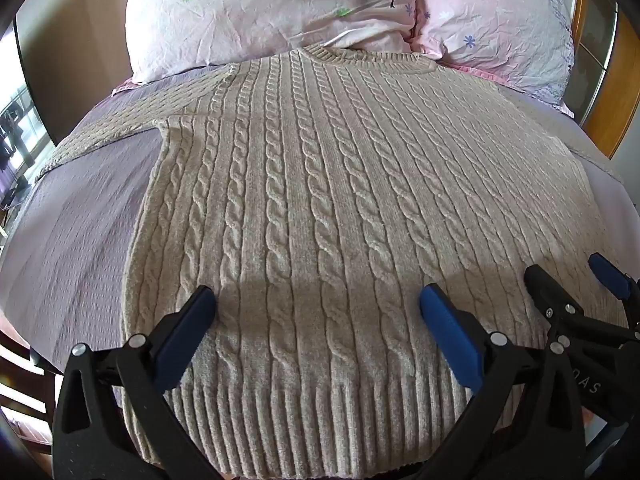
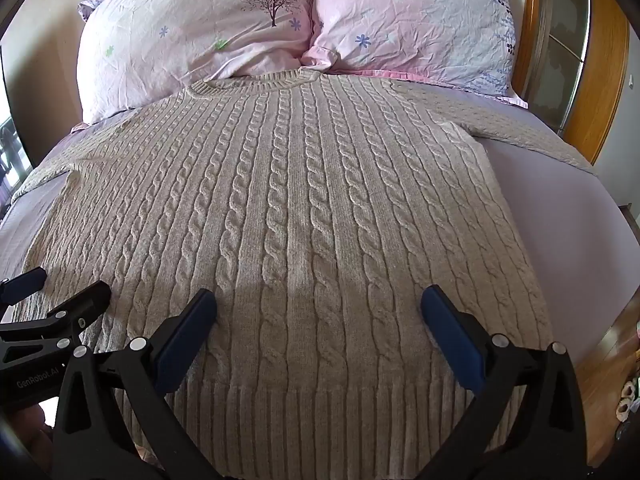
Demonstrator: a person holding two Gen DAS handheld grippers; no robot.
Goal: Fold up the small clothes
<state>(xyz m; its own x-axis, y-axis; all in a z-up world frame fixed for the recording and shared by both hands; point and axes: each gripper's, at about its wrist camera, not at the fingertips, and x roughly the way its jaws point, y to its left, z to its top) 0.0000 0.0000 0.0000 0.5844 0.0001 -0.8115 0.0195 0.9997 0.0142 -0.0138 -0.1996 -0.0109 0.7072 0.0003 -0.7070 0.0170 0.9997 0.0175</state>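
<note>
Jaws of the left gripper [image 1: 318, 304] stand wide apart in the left wrist view, blue pads at lower left and lower right of the frame, holding nothing. Between and beyond them lies the sweater [image 1: 320, 200], a beige cable-knit spread flat on the bed [image 1: 72, 220]. Its long axis runs straight up the frame: ribbed hem at the bottom edge, under the jaws, and collar at top centre against the pillows [image 1: 280, 12]. One sleeve stretches away to the upper left. At the right edge the right gripper [image 1: 576, 280] shows, also over the hem band; its jaws look parted there.

From the right wrist view, the right gripper [image 2: 318, 306] also has its jaws spread wide and empty, poised over the lower part of the sweater [image 2: 304, 200], hem at the bottom, collar at top centre touching the pillows [image 2: 280, 20]. The other sleeve runs to the upper right across the bed [image 2: 560, 184]. The left gripper [image 2: 60, 292] sits at lower left, near the garment's side edge.

Both grippers are about equally near the hem, each closer to its own side, so a first fold would likely start from the hem corners or side edges. No container is visible.
</note>
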